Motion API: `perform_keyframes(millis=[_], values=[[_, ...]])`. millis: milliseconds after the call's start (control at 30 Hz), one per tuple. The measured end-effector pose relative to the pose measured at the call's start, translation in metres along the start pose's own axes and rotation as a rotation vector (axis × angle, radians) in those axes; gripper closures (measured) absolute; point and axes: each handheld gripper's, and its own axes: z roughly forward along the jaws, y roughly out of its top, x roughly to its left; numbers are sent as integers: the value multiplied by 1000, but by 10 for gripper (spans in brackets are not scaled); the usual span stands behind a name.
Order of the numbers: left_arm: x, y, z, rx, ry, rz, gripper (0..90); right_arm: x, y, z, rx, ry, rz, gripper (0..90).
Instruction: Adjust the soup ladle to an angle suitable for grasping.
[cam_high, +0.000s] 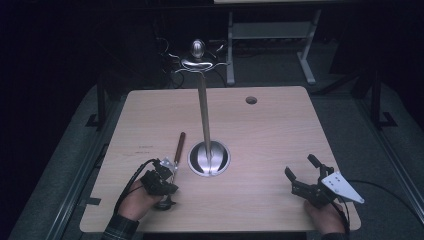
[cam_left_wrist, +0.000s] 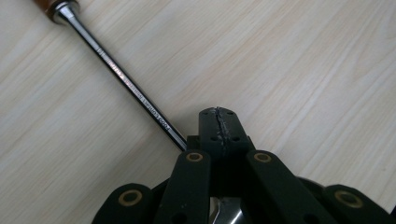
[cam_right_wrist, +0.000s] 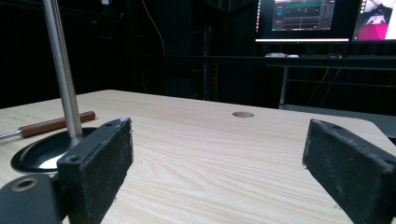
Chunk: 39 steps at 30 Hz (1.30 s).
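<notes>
A long utensil with a brown wooden handle (cam_high: 180, 142) and a thin steel shaft (cam_left_wrist: 126, 84) lies flat on the wooden table (cam_high: 270, 135), left of a steel stand. My left gripper (cam_high: 169, 168) sits low over the shaft's near end with its jaws pressed together (cam_left_wrist: 218, 114). The shaft runs under the jaw block, and a shiny rounded end shows below it. The stand has a round dished base (cam_high: 209, 157), a tall pole (cam_high: 204, 110) and hooked arms at the top (cam_high: 198, 55). At the front right, my right gripper (cam_high: 300, 166) is open and holds nothing (cam_right_wrist: 219, 135).
A small round hole (cam_high: 251, 100) is cut in the table's far right part. Beyond the far edge, in the dark, are a metal frame (cam_high: 272, 30) and lit monitors (cam_right_wrist: 303, 18). The stand's pole (cam_right_wrist: 60, 70) and base (cam_right_wrist: 37, 156) lie left of my right gripper.
</notes>
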Motion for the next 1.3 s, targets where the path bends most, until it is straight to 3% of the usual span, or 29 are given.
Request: perform_keyframes(millis=[367, 800, 967, 1300], values=[[17, -11, -8, 27, 49, -23, 900, 0, 0, 0, 0, 0, 0, 79], [41, -27, -21, 21, 92, -87, 900, 0, 0, 0, 0, 0, 0, 79], [54, -36, -27, 5, 121, -144, 900, 0, 0, 0, 0, 0, 0, 79], [70, -46, -35, -2, 156, -184, 900, 0, 0, 0, 0, 0, 1, 79]])
